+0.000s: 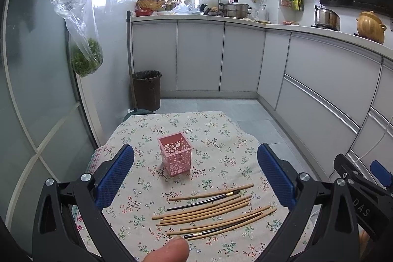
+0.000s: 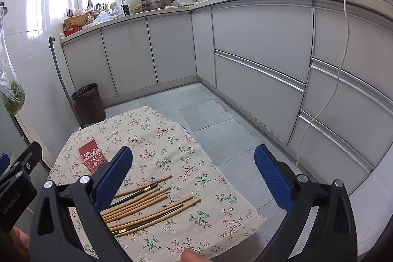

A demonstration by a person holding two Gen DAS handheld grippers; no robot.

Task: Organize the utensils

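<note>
A pink perforated holder (image 1: 175, 153) stands upright on the small table with the floral cloth (image 1: 216, 134); the right wrist view shows the holder (image 2: 91, 156) at the table's left. Several bamboo chopsticks (image 1: 211, 210) and two black ones with gold bands lie side by side on the cloth in front of it, also seen as the chopstick pile (image 2: 147, 208). My left gripper (image 1: 195, 176) hovers open above the cloth, its blue pads framing holder and chopsticks. My right gripper (image 2: 194, 176) is open too, over the table's right half, holding nothing.
A brown bin (image 1: 147, 89) stands beyond the table by a glass door with a hanging bag of greens (image 1: 86, 60). White cabinets (image 2: 258, 70) and grey floor tiles (image 2: 216, 119) lie to the right. A white cord (image 2: 324, 95) hangs from the counter. A fingertip (image 1: 169, 249) shows at the bottom edge.
</note>
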